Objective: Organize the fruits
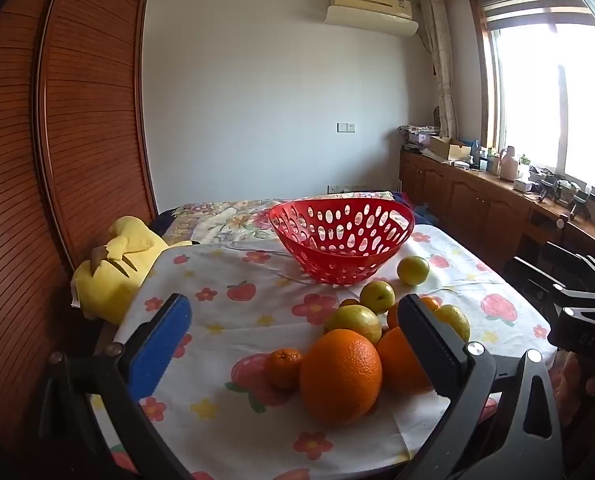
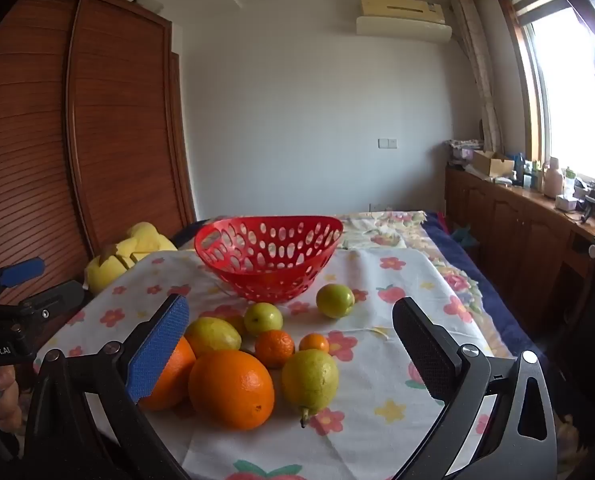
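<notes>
Left gripper (image 1: 293,360) stands wide, empty, just short of the fruit. Right gripper (image 2: 293,360) likewise wide, holding nothing. Basket (image 2: 217,240) sits empty behind the pile. Fruit lies loose on the cloth (image 2: 397,280): 2 oranges, of which the nearer orange (image 2: 231,388) touches a pear (image 2: 309,378), plus mandarins and green fruit.

Risk: round fruit packed together; a finger nudging 1 could roll its neighbours toward the near table edge. The cloth may slip or bunch. Open room lies right of the pile; a yellow plush (image 1: 117,264) crowds the left edge.
</notes>
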`<state>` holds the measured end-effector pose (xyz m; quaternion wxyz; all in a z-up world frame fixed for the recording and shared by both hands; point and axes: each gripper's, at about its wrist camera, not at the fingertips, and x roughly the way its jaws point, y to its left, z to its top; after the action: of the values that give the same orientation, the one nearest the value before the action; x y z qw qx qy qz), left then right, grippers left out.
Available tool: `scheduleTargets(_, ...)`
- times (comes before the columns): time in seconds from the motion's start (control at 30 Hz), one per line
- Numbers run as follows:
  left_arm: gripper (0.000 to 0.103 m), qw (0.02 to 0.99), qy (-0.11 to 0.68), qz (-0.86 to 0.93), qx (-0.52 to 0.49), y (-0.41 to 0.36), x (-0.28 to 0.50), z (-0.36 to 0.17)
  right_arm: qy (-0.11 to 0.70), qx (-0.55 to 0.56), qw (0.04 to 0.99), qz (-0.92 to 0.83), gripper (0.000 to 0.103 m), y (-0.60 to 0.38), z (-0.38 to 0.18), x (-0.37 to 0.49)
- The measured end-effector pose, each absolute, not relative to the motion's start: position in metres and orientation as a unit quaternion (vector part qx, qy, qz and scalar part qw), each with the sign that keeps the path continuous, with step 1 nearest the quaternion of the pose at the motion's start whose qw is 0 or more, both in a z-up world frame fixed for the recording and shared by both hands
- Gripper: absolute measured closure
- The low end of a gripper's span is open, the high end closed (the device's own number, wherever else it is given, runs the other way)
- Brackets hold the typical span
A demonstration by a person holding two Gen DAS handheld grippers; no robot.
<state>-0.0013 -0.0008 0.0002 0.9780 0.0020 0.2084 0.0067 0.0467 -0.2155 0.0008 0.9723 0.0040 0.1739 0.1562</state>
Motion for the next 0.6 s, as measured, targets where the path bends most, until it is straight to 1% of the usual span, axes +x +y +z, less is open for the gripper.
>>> scheduleTargets(0.6,0.0,0.977,0.214,0.015,0.003,0.0021,-0.0022,-0.0029,0.173,0.01,0.972,0.156,0.0,-0.2166,0.0005,0.0462)
